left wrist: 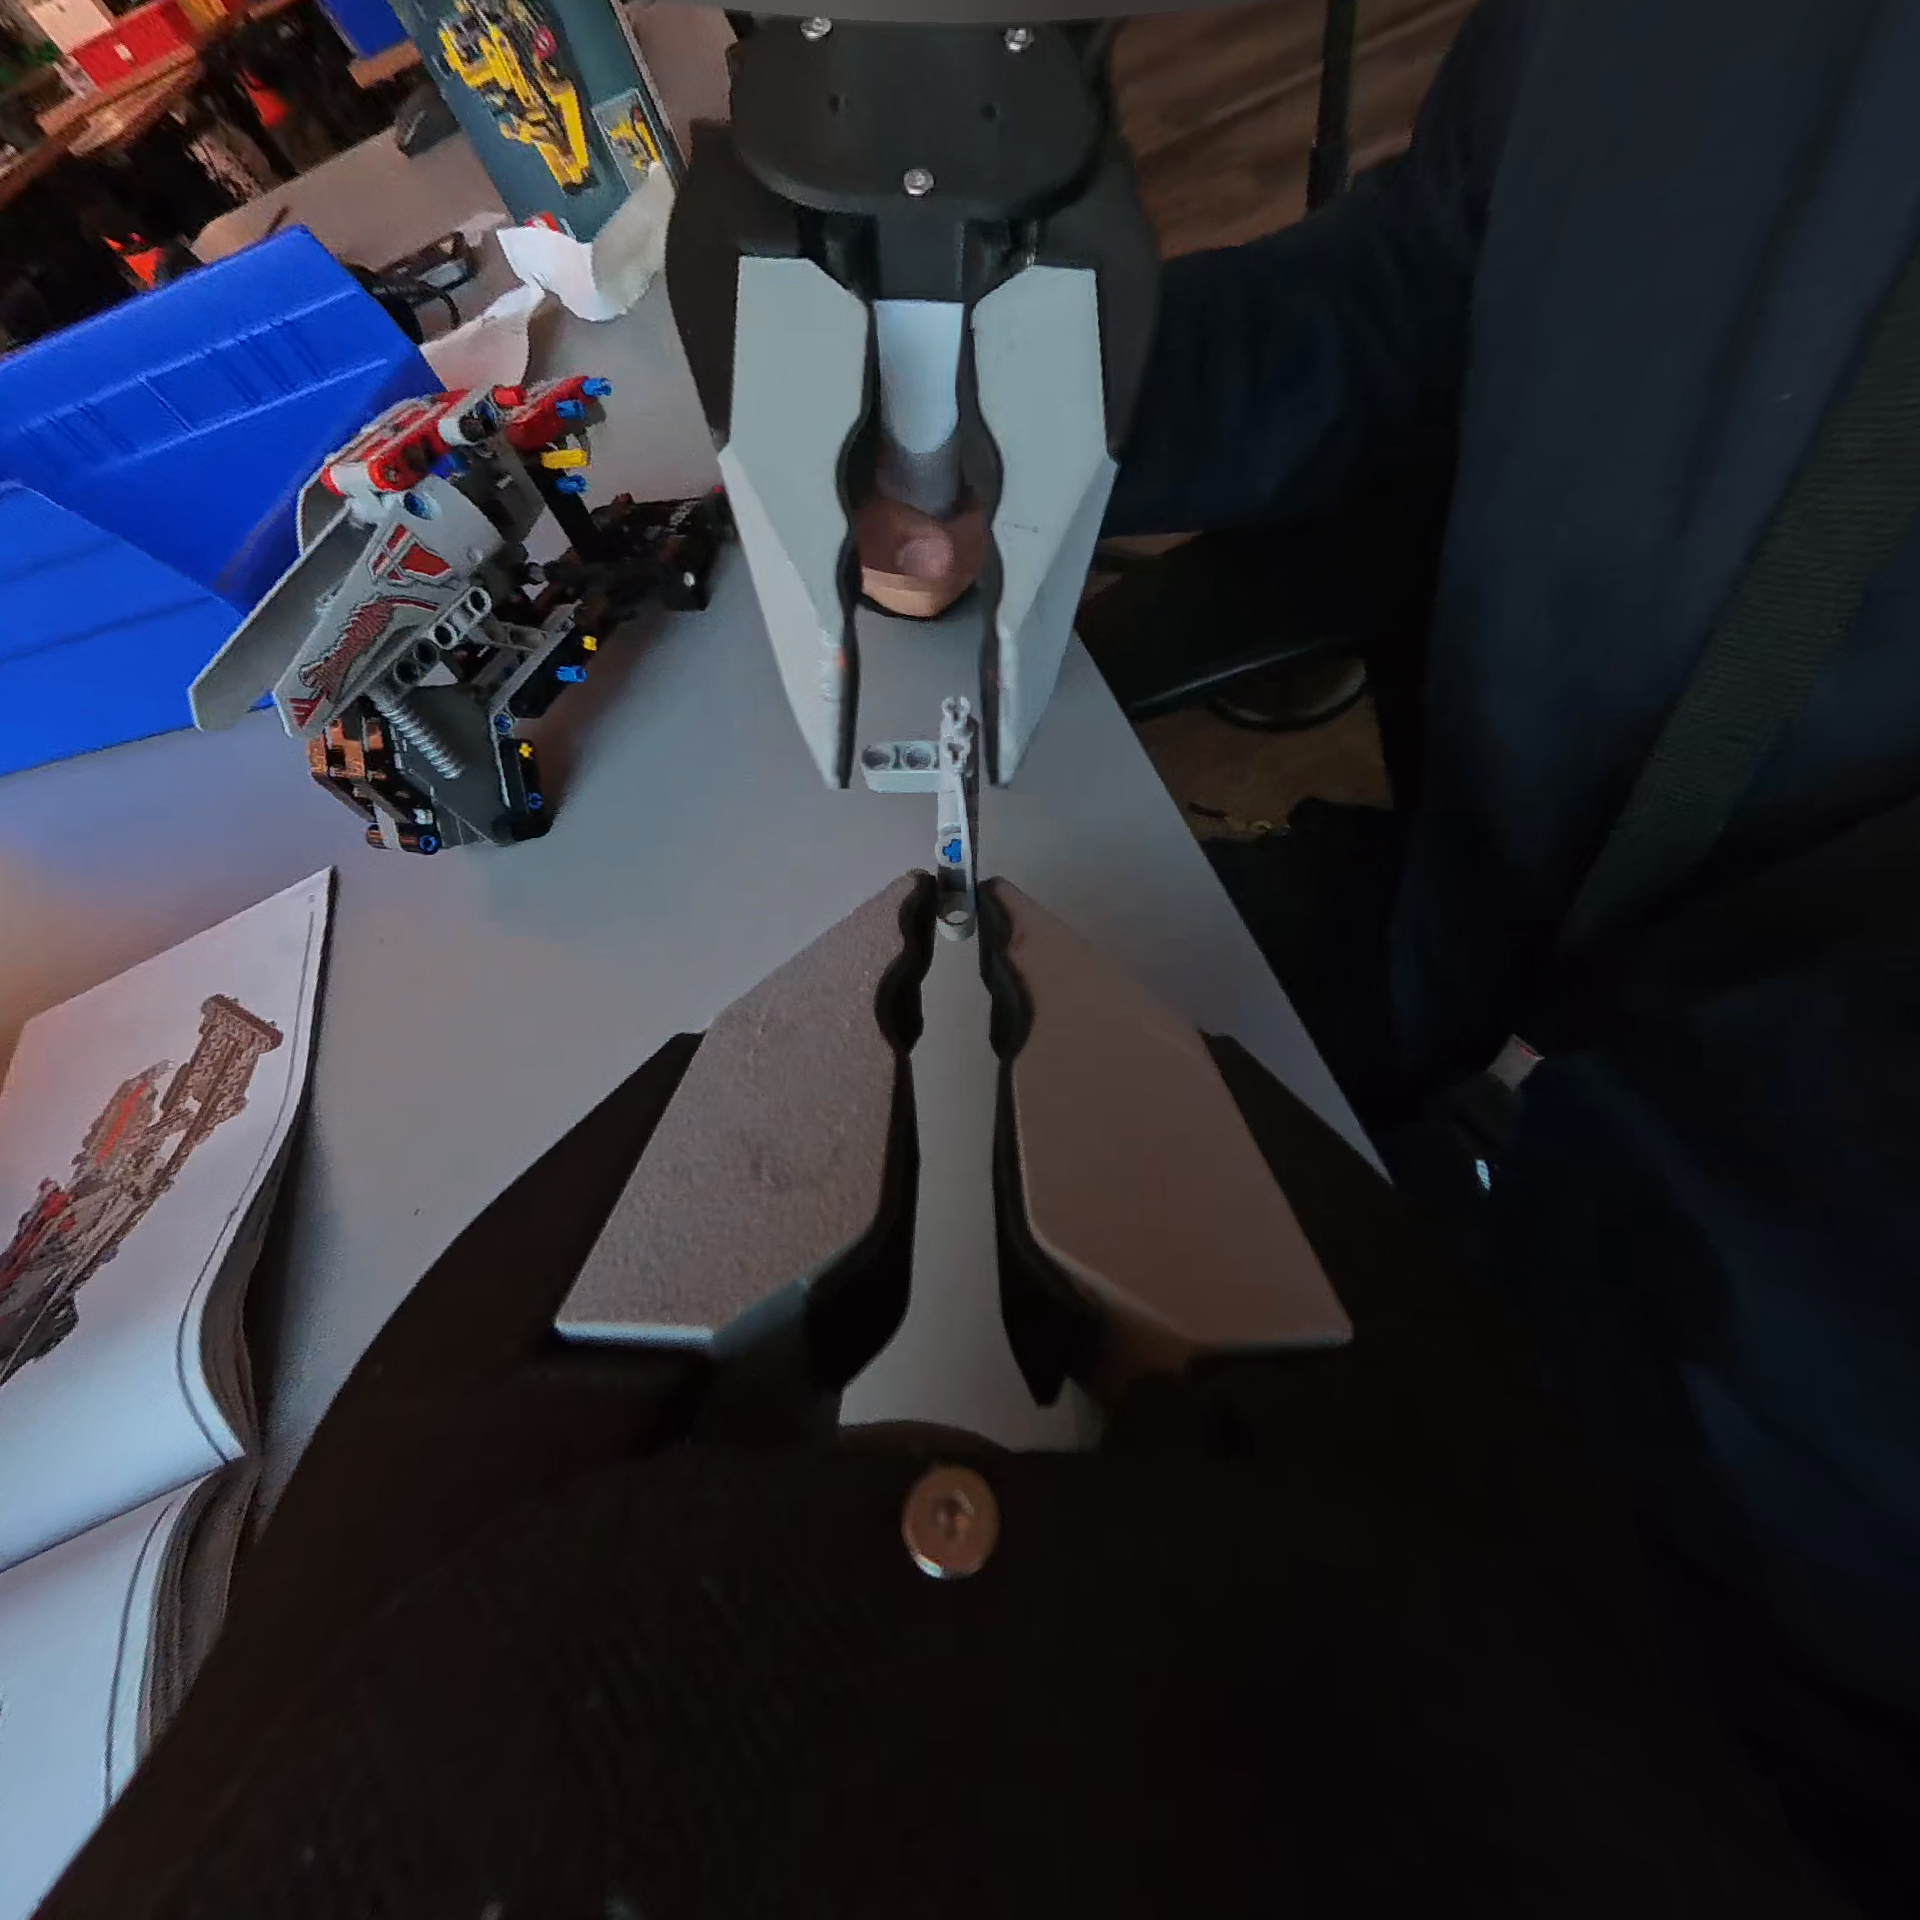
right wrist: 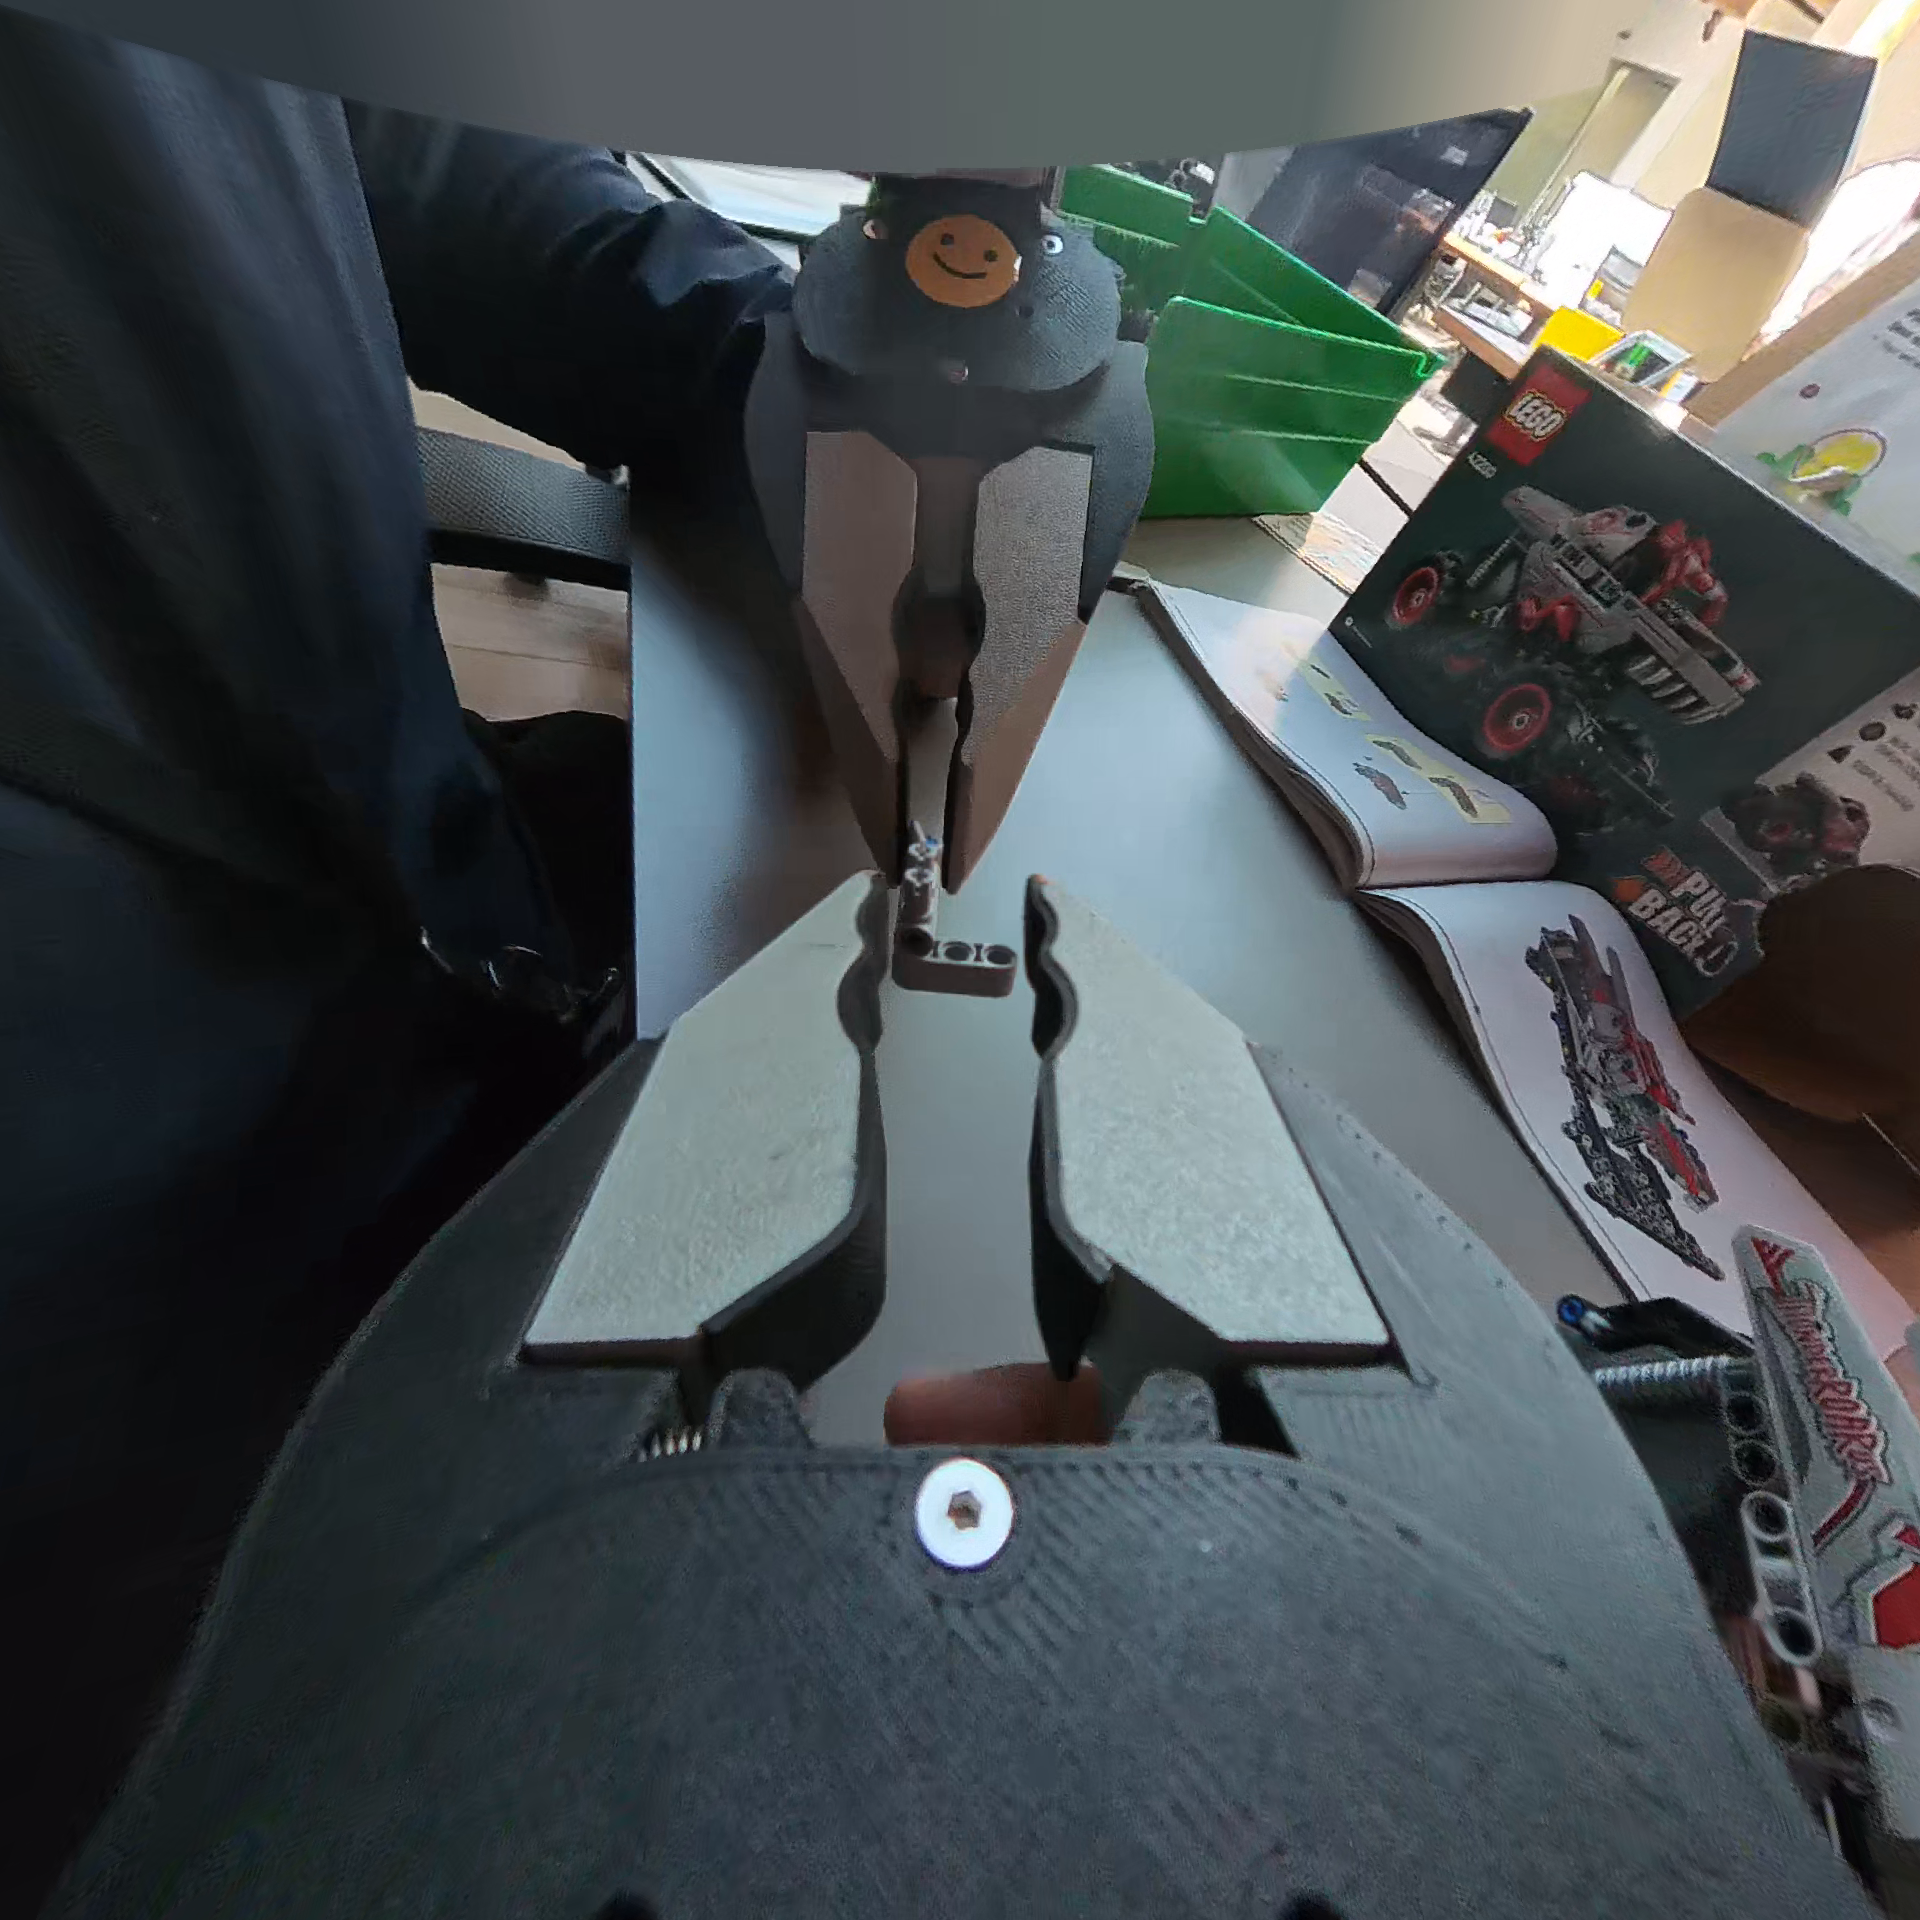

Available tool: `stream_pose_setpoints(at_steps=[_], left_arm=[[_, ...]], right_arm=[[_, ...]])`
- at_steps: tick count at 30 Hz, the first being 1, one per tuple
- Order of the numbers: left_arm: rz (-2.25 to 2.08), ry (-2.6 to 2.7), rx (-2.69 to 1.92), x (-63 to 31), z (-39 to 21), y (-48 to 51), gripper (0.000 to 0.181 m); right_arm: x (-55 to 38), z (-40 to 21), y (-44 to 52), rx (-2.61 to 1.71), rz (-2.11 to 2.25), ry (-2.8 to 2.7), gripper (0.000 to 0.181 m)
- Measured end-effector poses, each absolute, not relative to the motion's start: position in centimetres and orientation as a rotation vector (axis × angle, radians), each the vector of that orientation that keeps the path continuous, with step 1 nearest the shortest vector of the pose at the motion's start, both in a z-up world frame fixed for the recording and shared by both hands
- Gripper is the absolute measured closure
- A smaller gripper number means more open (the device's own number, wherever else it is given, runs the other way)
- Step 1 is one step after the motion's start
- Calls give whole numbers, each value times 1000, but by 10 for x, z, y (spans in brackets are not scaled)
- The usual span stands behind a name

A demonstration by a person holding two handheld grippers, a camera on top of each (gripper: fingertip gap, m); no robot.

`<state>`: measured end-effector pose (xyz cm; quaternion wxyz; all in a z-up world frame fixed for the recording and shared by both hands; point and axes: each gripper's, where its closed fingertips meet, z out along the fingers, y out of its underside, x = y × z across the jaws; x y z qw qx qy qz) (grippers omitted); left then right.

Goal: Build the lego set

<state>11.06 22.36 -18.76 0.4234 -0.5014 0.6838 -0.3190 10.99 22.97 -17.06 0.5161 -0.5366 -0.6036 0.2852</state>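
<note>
My left gripper [left wrist: 954, 896] is shut on the end of a small grey L-shaped lego beam [left wrist: 954, 821] with a blue pin, and holds it above the grey table [left wrist: 644, 935]. My right gripper [right wrist: 951, 896] faces it tip to tip. Its jaws stand apart on either side of the beam's short arm [right wrist: 961, 954]. I cannot tell whether they touch it. The right gripper also shows in the left wrist view [left wrist: 920, 774], and the left gripper in the right wrist view [right wrist: 920, 883]. The part-built grey, red and black model [left wrist: 416, 623] stands on the table to the left.
An open instruction booklet [left wrist: 156, 1143] lies at the left, also in the right wrist view [right wrist: 1403, 790]. A lego box [right wrist: 1621, 644] stands behind it. Blue bins [left wrist: 156, 468] and green bins [right wrist: 1268, 416] stand farther back. A person's dark sleeve [left wrist: 1662, 727] is at the table edge. The tips of both grippers are at nearly the same place.
</note>
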Motion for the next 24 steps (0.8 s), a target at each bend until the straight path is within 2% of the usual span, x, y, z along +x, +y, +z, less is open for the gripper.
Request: stream_pose_setpoints(at_steps=[3, 4, 5, 11, 18, 22, 24], left_arm=[[-756, 1671, -1349, 115, -192, 235, 176], [-757, 1652, -1386, 115, -193, 240, 176], [-762, 1632, -1410, 114, -192, 243, 176], [-880, 1583, -1515, 106, -192, 242, 176], [-956, 1601, -1418, 103, -182, 229, 176], [-900, 1645, -1404, 105, -187, 225, 176], [-875, 1663, -1397, 106, -189, 223, 176]], right_arm=[[114, -169, 238, -1325, 641, -1384, 148], [116, -166, 239, -1326, 658, -1363, 137], [118, -163, 239, -1330, 686, -1341, 135], [137, -153, 244, -1402, 841, -1214, 135], [121, -164, 235, -1493, 908, -1266, 136], [110, -170, 232, -1489, 798, -1305, 151], [109, -173, 232, -1486, 739, -1323, 169]])
